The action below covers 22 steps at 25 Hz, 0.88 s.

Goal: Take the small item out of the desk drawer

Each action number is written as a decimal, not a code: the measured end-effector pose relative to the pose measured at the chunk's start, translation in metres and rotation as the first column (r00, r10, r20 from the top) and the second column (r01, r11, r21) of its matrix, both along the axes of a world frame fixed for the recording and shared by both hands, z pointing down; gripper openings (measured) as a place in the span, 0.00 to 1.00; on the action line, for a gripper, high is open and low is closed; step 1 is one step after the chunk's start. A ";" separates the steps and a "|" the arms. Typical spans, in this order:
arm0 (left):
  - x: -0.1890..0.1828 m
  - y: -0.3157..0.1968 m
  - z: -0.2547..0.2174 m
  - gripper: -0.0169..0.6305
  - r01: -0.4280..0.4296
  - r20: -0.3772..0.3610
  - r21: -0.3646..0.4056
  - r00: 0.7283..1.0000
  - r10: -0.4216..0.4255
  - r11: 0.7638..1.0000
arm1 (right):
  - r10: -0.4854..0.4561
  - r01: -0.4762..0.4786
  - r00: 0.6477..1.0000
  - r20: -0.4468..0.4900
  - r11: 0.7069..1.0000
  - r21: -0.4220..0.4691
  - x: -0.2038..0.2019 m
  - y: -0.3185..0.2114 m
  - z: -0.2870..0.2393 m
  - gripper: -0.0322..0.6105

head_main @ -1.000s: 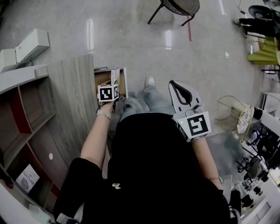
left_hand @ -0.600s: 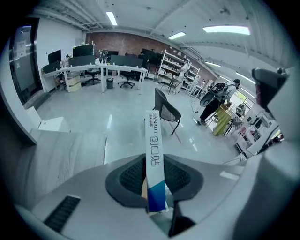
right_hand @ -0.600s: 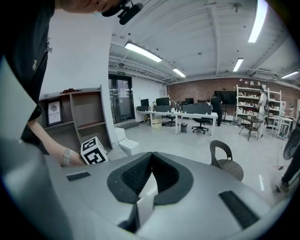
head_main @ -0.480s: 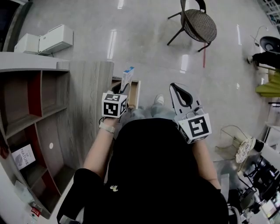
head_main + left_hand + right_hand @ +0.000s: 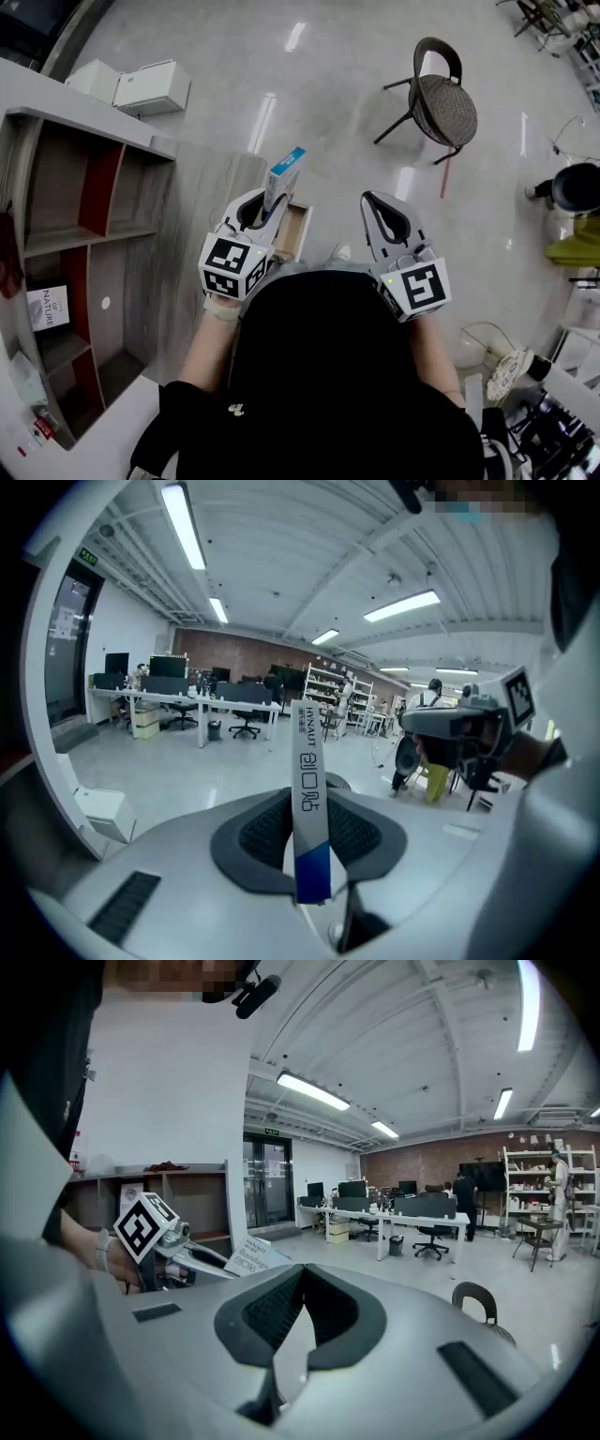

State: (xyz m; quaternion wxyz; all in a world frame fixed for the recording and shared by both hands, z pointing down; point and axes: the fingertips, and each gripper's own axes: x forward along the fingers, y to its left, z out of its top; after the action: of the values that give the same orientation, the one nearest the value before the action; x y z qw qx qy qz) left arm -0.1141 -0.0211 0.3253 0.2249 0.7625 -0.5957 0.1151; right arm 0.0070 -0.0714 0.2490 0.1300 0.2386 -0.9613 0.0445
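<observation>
From the head camera, the lower end of the small box [image 5: 284,178] is hidden between the jaws of the left gripper [image 5: 262,208], so its full length cannot be judged. The drawer [image 5: 292,232] shows only one wooden corner. The left gripper and the person's dark top [image 5: 328,375] cover the rest, and its inside cannot be seen. The shelf unit [image 5: 84,234] is cut off by the left edge, and the cover of a book [image 5: 45,307] on it is too small to read fully. In the left gripper view the box appears edge-on, its broad faces out of sight. In the right gripper view the body of the right gripper [image 5: 302,1274] covers part of the box, and its print is only partly legible.
</observation>
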 end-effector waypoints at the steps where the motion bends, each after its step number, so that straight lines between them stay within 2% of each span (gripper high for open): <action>1: -0.002 0.000 -0.013 0.17 0.008 -0.008 0.032 1.000 -0.008 0.999 | -0.010 0.010 1.000 0.006 1.000 0.008 -0.004 -0.001 -0.005 0.05; 6: -0.015 0.005 -0.065 0.17 0.059 -0.034 0.167 0.998 -0.054 0.984 | -0.032 0.032 0.999 0.014 0.999 0.028 -0.020 -0.009 -0.025 0.05; 9: -0.023 0.011 -0.083 0.17 0.086 -0.032 0.220 0.996 -0.081 0.972 | -0.056 0.054 0.998 0.035 0.998 0.043 -0.030 -0.008 -0.035 0.05; 17: -0.026 0.021 -0.100 0.17 0.121 -0.028 0.258 0.993 -0.118 0.959 | -0.109 0.101 0.988 0.109 0.992 0.077 -0.044 -0.009 -0.061 0.05; 22: -0.026 0.022 -0.103 0.17 0.127 -0.034 0.271 0.992 -0.123 0.954 | -0.119 0.112 0.988 0.101 0.991 0.068 -0.046 -0.004 -0.062 0.05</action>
State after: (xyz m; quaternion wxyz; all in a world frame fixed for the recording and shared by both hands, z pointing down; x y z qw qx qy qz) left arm -0.1401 0.0011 0.2220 0.1296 0.7479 -0.6509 0.0109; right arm -0.0392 -0.0754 0.1873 0.0742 0.1838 -0.9800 0.0193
